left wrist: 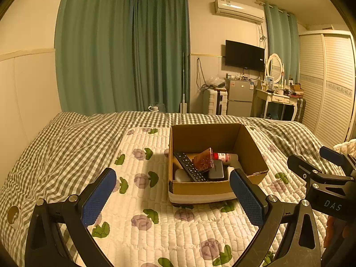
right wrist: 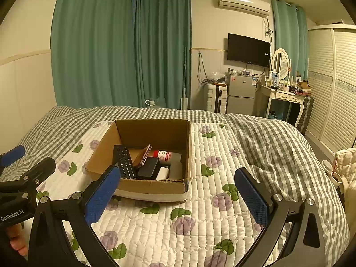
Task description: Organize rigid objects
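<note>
A cardboard box is seen standing open on a white quilted pad printed with purple flowers, which is spread over a grey checked bedcover. Inside the box, a black remote control is laid along the left side, with a glittery pink phone propped tilted against it. A white bottle with a red label is lying toward the far side; a dark grey rectangular device and a white block are set toward the near wall. The left gripper is held wide apart and empty, just short of the box's near wall. The right gripper is likewise spread wide, nothing between its blue pads, near the box's near right corner. Beyond the bed, green curtains, a wall-mounted television, an air conditioner, a small grey fridge, a white dressing table with an oval mirror and a louvred wardrobe are noted.
</note>
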Available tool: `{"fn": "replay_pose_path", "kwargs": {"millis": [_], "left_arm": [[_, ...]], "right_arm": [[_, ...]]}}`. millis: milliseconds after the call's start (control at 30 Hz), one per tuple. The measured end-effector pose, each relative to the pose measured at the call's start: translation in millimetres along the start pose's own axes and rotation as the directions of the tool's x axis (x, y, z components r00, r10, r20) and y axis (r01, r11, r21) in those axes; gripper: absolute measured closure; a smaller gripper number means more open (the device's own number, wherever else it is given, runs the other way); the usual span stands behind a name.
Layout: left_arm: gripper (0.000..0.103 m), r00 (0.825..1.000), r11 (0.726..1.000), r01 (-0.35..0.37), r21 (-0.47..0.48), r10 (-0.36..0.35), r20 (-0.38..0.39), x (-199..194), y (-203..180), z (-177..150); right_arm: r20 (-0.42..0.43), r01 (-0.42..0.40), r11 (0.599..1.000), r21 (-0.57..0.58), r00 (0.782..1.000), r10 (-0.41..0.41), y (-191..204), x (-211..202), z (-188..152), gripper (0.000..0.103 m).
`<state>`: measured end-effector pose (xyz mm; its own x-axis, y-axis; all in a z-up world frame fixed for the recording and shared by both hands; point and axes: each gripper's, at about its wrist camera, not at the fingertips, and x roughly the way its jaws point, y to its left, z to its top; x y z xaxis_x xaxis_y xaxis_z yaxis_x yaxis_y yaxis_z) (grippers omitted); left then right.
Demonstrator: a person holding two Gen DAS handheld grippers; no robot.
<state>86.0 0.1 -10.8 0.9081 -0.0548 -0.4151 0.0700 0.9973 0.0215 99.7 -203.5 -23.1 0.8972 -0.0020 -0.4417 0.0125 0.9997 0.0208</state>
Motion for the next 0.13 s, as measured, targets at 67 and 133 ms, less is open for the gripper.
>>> {"fn": "replay_pose_path", "kwargs": {"millis": [67,133], "left_arm": [[0.000,1.000,1.000,0.004,0.002,-0.004,0.002,-0.2,0.4,-0.2],[0.000,1.000,1.000,0.007,0.008,-0.007,0.001,-0.2,0.2,0.2]], "right_arm": [[-0.001,0.000,1.000,0.000,1.000,0.000,-0.1,0.2,-0.1,0.000],[-0.004,0.002,1.000,-0.001,1.000,-0.002,0.0,0.2,-0.2,0.000]]}}
